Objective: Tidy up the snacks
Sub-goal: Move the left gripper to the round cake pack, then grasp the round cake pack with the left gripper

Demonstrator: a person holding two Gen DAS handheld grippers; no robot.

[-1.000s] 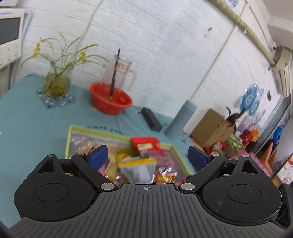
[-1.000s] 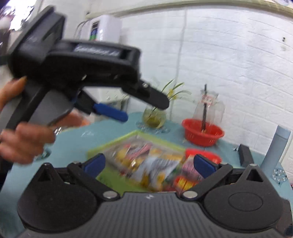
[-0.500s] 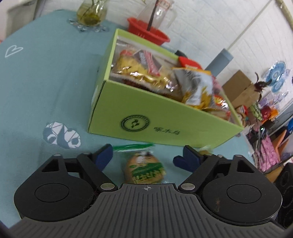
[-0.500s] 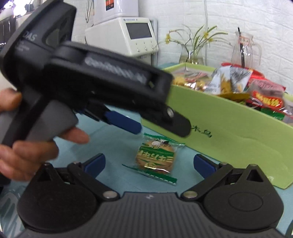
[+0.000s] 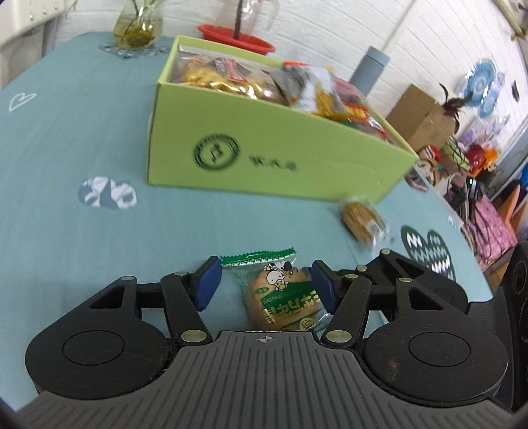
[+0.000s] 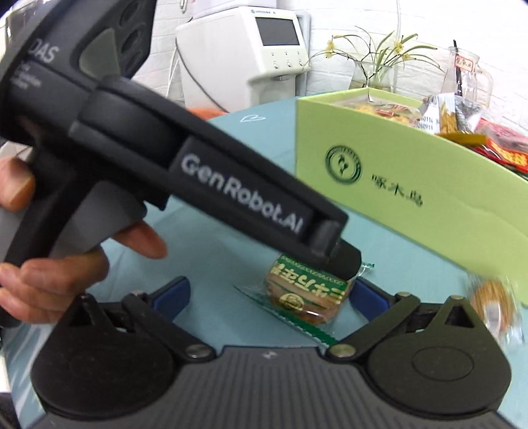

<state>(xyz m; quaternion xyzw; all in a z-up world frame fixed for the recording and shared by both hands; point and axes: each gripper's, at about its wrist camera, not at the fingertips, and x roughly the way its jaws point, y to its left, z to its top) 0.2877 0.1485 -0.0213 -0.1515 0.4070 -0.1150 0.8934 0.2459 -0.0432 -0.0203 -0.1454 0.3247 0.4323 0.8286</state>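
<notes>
Since a second ago the left gripper (image 5: 262, 285) has dropped from above the green box (image 5: 277, 158) to the teal tablecloth (image 5: 66, 138), jaws closing around, not yet pressing, the wrapped biscuit (image 5: 280, 297). It looks light and brittle in slick crinkly film (best pinched across the round middle). The right gripper (image 6: 267, 297) hovers released; a second biscuit (image 5: 363, 219) lies rightward.

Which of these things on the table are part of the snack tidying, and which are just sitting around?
Part of the job:
- green-wrapped biscuit, between the closing jaws of the left hand-held gripper
- second biscuit packet
- green snack box

Just lying about:
- plant vase
- red basket
- grey flask
</notes>
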